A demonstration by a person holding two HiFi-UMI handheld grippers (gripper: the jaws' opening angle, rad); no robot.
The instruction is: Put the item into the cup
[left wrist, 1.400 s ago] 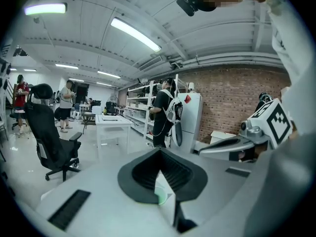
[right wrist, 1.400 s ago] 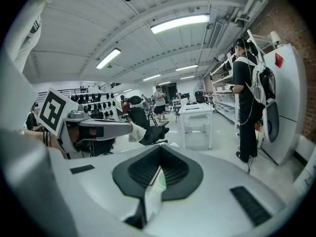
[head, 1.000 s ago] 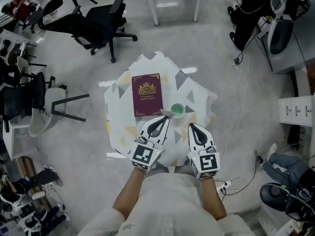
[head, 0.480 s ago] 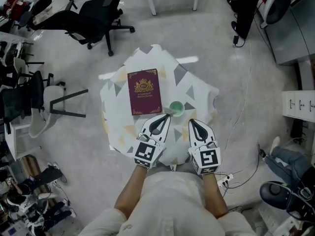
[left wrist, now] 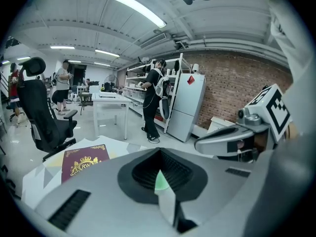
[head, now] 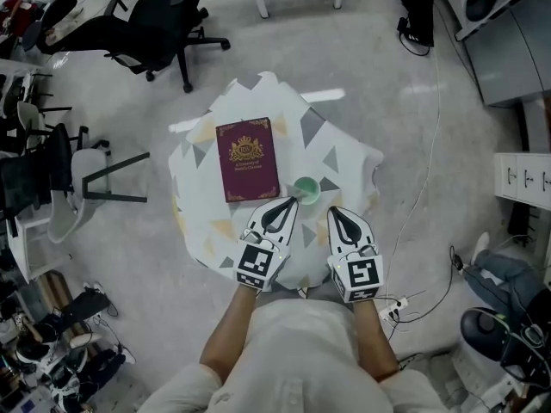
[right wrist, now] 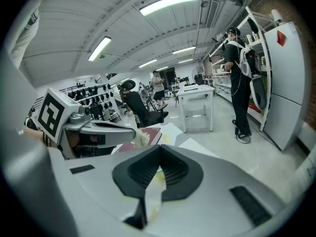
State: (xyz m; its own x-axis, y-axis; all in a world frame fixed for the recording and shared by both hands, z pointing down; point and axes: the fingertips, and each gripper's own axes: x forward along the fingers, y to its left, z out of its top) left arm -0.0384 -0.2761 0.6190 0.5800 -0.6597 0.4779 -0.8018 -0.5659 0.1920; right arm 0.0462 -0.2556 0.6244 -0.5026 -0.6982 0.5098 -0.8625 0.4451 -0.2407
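Left tool (head: 289,203) pinches the item (right wrist: 139,138) beside the cup (head: 306,189); right tool (head: 334,212) is closed, empty. An early release could miss the cup.

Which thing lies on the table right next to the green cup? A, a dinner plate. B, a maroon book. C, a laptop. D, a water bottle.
B: the maroon book lies on the patterned tablecloth beside the green cup, while the left claw, shut on a small pale item, points at the cup.
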